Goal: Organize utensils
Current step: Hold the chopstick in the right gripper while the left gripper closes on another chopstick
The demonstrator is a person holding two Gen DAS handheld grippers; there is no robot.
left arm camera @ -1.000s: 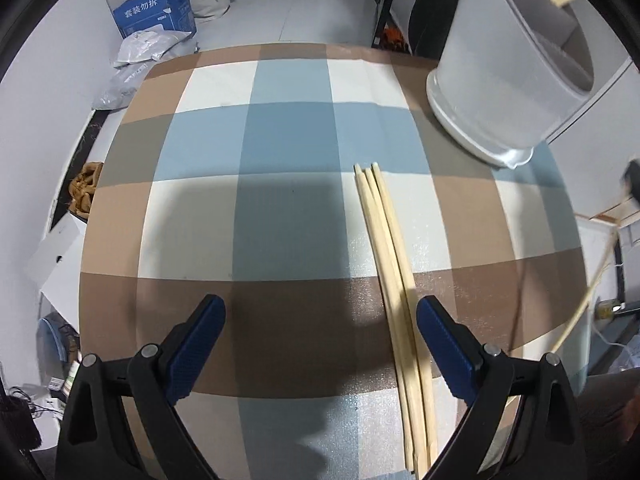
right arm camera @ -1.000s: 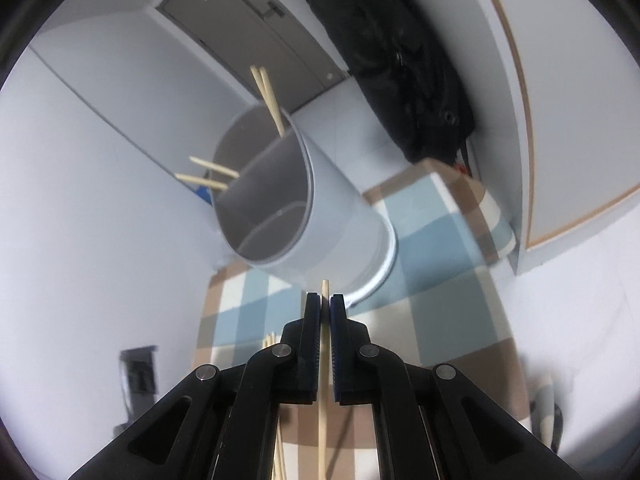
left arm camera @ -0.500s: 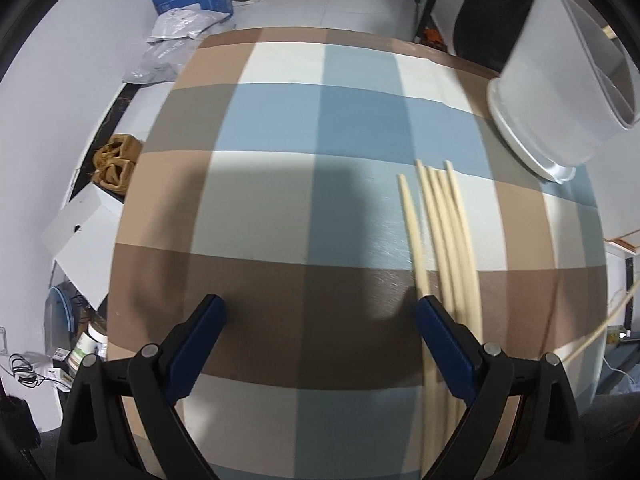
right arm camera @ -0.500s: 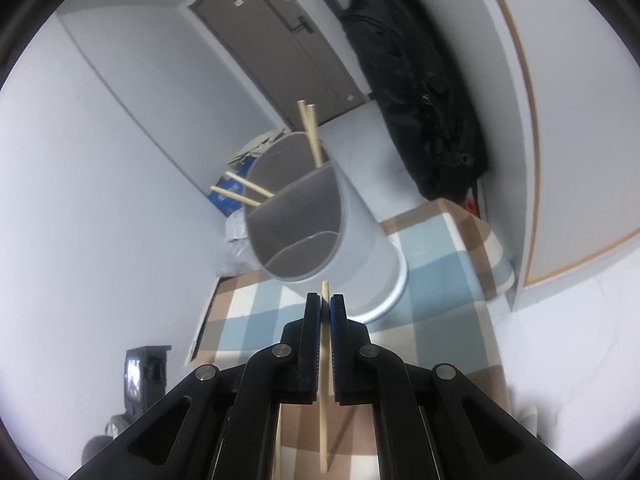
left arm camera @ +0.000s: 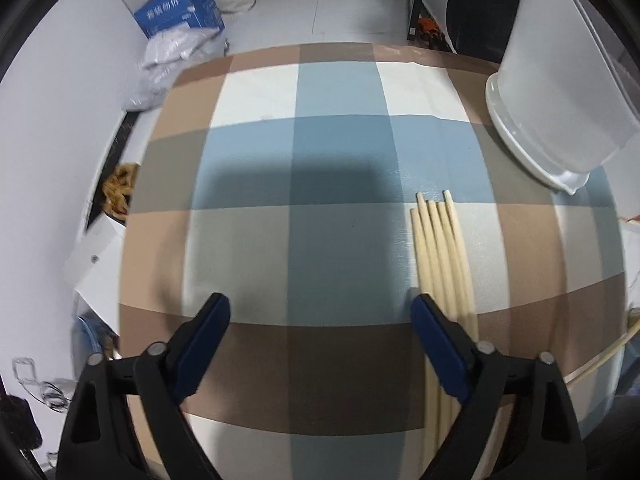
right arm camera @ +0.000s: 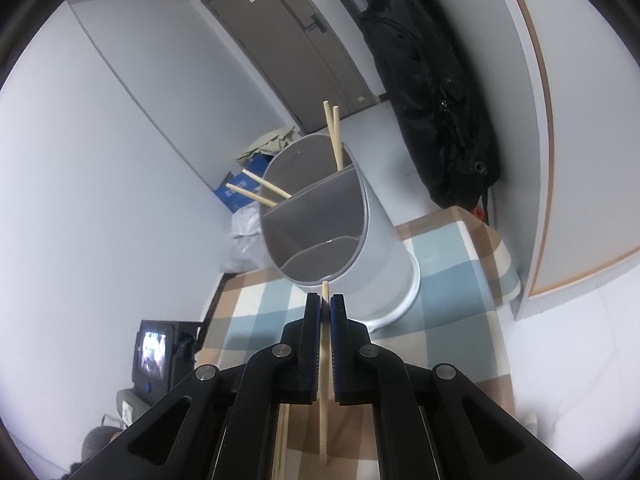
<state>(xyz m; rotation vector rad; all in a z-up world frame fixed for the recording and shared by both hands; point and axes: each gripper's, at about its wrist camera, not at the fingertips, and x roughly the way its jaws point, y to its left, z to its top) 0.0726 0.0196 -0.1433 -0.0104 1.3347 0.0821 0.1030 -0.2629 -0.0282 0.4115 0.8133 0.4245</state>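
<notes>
- Left wrist view: the left gripper points down at the checked cloth. Its jaws have just been closing a little but stand wide, with nothing between them.
- Five loose chopsticks lie side by side on the cloth, running under the right-hand finger. The holder stands near their far tips.
- They look light, stiff, thin and smooth, so likely to roll or slip. A pinch across one stick near mid-length seems best.
- Right wrist view: the right gripper is clamped on a single chopstick, tip poking just past the pads.
- The divided holder is tilted and already has four sticks in its far compartments. The near one looks empty.
- A held stick could pivot, so firm pressure matters.
</notes>
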